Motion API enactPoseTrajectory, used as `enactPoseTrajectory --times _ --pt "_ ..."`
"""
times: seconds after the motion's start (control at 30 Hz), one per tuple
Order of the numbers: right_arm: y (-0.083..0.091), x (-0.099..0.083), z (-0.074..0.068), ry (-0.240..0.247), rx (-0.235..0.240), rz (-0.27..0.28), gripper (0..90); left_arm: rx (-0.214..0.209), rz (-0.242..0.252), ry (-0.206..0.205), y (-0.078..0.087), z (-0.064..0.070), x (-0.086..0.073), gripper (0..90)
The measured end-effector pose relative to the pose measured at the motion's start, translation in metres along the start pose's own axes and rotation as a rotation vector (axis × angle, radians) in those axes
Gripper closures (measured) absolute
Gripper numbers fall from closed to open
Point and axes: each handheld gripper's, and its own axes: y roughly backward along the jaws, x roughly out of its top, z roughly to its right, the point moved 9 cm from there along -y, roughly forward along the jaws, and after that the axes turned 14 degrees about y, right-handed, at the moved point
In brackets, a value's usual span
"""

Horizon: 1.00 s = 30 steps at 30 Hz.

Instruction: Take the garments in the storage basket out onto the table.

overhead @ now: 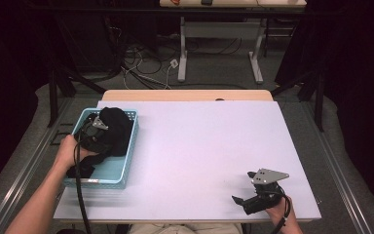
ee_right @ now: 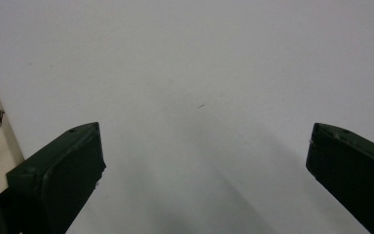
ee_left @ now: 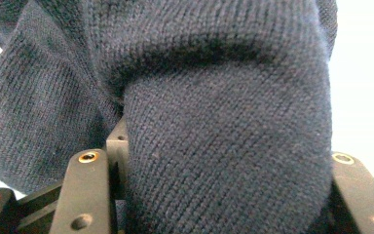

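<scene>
- Progress check: the dark knit garment sits in the light blue basket at the left of the high view, nothing laid out on the white surface yet, so I'd say the job is barely started.
- Left claw is down in the basket, and in the left gripper view a thick fold of the knit bulges between its jaws, so it looks clamped on the fabric.
- Right claw waits at the lower right of the high view, jaws wide apart over bare surface, holding nothing.
- Still to do, my guess: lift it out and spread it.
- Garment's bunched up, running roughly along the basket from upper right to lower left; no telling which end is which.
</scene>
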Motion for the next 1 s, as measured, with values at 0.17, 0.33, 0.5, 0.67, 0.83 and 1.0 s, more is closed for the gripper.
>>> enactPoseTrajectory --times 0.17,0.33,0.5,0.67,0.83,1.0 --pt "0.0 0.0 0.0 0.0 -0.004 0.001 0.0 0.008 0.021 -0.024 0.007 0.0 0.003 41.3" --pt "0.0 0.001 0.0 0.001 -0.002 0.003 0.0 0.006 0.033 -0.046 0.016 0.0 0.007 41.3" --pt "0.0 0.001 -0.001 0.001 -0.001 0.009 0.0 0.004 0.054 -0.047 0.026 -0.001 0.013 41.3" --pt "0.0 0.002 0.0 -0.001 -0.004 0.014 0.0 -0.007 0.05 -0.068 0.036 -0.001 0.018 41.2" --pt "0.0 0.002 0.0 -0.002 -0.003 0.013 0.0 -0.02 0.042 -0.088 0.042 -0.001 0.021 41.2" --pt "0.0 0.001 0.0 -0.002 0.0 0.007 0.0 -0.036 0.025 -0.134 0.051 -0.004 0.026 41.2"
